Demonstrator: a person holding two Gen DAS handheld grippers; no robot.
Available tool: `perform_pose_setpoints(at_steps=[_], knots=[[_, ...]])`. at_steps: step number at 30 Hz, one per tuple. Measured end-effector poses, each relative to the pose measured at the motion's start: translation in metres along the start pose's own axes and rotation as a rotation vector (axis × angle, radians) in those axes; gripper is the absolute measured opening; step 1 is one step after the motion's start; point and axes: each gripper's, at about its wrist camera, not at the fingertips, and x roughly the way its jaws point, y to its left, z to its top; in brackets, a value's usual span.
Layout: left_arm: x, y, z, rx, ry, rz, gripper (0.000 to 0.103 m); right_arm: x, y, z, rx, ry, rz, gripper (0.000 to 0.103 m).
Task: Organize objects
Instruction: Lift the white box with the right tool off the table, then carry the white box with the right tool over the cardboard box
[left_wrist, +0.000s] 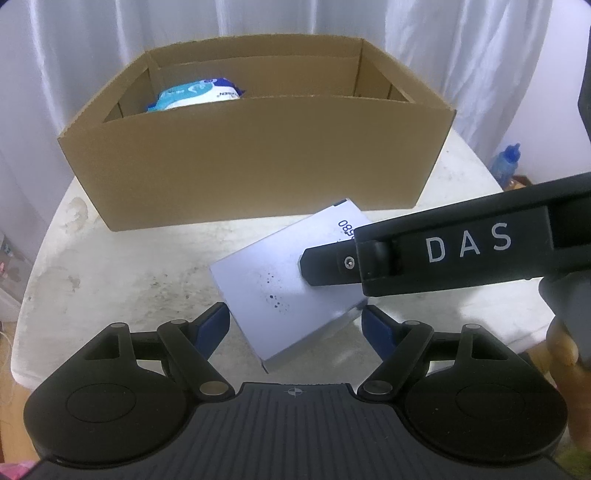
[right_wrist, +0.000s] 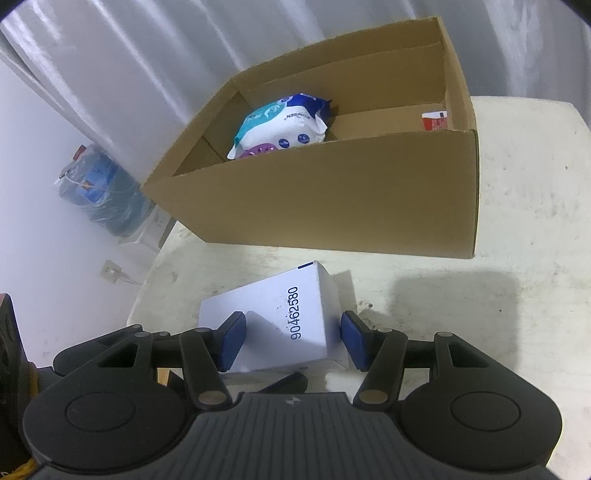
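A white box (left_wrist: 266, 288) printed with a number lies at an angle on the table, just in front of the open cardboard box (left_wrist: 258, 158). My left gripper (left_wrist: 295, 321) straddles its near end, and both blue pad tips touch its sides. My right gripper (left_wrist: 306, 266) reaches in from the right and hovers over the white box's top. In the right wrist view the white box (right_wrist: 280, 317) lies under the right gripper (right_wrist: 291, 339). There the left pad overlaps the top face and the right pad stands beside the edge, gripping nothing. A blue-and-white wipes pack (right_wrist: 284, 125) lies inside the cardboard box (right_wrist: 332, 199).
A red-and-white item (right_wrist: 436, 120) sits in the cardboard box's right end. The stained white table (left_wrist: 129, 266) ends close on the left. A blue bottle (left_wrist: 509, 162) stands off the table at right, and a wrapped water jug (right_wrist: 99, 192) on the floor at left. Curtains hang behind.
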Motion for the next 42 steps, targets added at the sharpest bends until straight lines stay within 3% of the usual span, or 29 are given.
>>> perform_pose_setpoints(at_steps=[42], knots=[[-0.047, 0.008, 0.005, -0.021, -0.135, 0.033, 0.078, -0.037, 0.039, 0.008, -0.103, -0.096, 0.005, 0.061]])
